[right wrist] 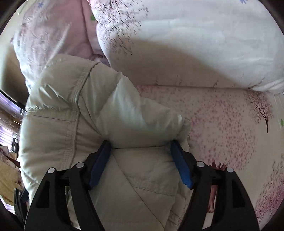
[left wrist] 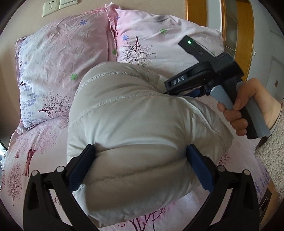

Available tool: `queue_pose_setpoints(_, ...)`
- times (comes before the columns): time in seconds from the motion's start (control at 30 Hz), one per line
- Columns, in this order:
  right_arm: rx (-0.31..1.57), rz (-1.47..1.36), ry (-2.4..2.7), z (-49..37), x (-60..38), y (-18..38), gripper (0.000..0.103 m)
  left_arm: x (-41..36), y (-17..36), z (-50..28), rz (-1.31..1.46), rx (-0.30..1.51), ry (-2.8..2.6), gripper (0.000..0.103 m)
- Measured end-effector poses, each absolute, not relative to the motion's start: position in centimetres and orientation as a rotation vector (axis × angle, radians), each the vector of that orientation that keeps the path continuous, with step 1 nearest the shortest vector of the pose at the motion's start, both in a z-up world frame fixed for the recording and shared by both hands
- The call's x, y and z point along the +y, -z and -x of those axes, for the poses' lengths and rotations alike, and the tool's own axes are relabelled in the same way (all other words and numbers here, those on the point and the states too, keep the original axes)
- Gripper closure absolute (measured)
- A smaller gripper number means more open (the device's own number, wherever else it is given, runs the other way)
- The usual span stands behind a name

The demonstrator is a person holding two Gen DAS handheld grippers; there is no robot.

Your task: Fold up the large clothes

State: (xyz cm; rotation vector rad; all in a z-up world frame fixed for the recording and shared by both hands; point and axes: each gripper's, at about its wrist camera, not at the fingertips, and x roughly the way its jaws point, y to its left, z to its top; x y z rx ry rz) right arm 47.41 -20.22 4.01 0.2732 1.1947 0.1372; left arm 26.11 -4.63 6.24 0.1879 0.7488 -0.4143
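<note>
A puffy off-white quilted jacket (left wrist: 134,113) lies bundled on a pink bed sheet (left wrist: 44,142). My left gripper (left wrist: 141,154) is shut on its near end, both blue pads dented into the padding. In the right wrist view the jacket (right wrist: 71,135) fills the left half, with a padded sleeve (right wrist: 134,113) laid across it. My right gripper (right wrist: 140,146) straddles that sleeve fold, jaws wide, with a pad touching the fabric on each side. In the left wrist view a hand (left wrist: 237,110) holds the right gripper's handle at the jacket's far right; its fingertips are hidden behind the jacket.
Two pink flowered pillows (left wrist: 58,58) (left wrist: 159,35) lie against the wall behind the jacket. One pillow (right wrist: 195,44) looms just beyond the right gripper. Bare sheet (right wrist: 221,133) spreads to the right. A wall socket (left wrist: 50,7) and a wooden door frame (left wrist: 197,10) are at the back.
</note>
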Motion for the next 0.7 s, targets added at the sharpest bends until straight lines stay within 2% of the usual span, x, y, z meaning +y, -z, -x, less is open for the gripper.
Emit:
queue_pose_setpoints(0.2,1.208,-0.284,-0.125,-47.7,-20.8,-2.9,0.023,-3.2,-8.0,-25.6,-0.126,0.727,0.439,0.002)
queue_pose_setpoints(0.3,1.218,-0.313,-0.120,-47.9,-21.0,-1.9,0.014,-1.2,-10.2,-25.4,-0.101,0.656,0.400,0.002)
queue_pose_setpoints(0.37,1.214,-0.364,-0.137,-47.7,-21.8,-1.3,0.013,-0.2,-10.3,-26.5,-0.106,0.671,0.356,0.002)
queue_pose_setpoints(0.47,1.146,-0.312,-0.119,-46.5,-22.1,-3.1,0.015,-0.3,-8.1,-28.8,-0.141,0.791,0.367,0.002)
queue_pose_setpoints(0.5,1.118,-0.299,-0.114,-45.8,-22.1,-3.9,0.020,-0.6,-7.3,-29.2,-0.138,0.823,0.386,0.002)
queue_pose_setpoints(0.53,1.073,-0.287,-0.107,-44.6,-22.2,-5.0,0.023,-0.6,-6.8,-29.2,-0.134,0.832,0.394,0.002)
queue_pose_setpoints(0.7,0.844,-0.268,-0.158,-37.9,-21.8,-9.0,0.023,-1.0,-6.4,-29.2,-0.151,0.825,0.374,0.002)
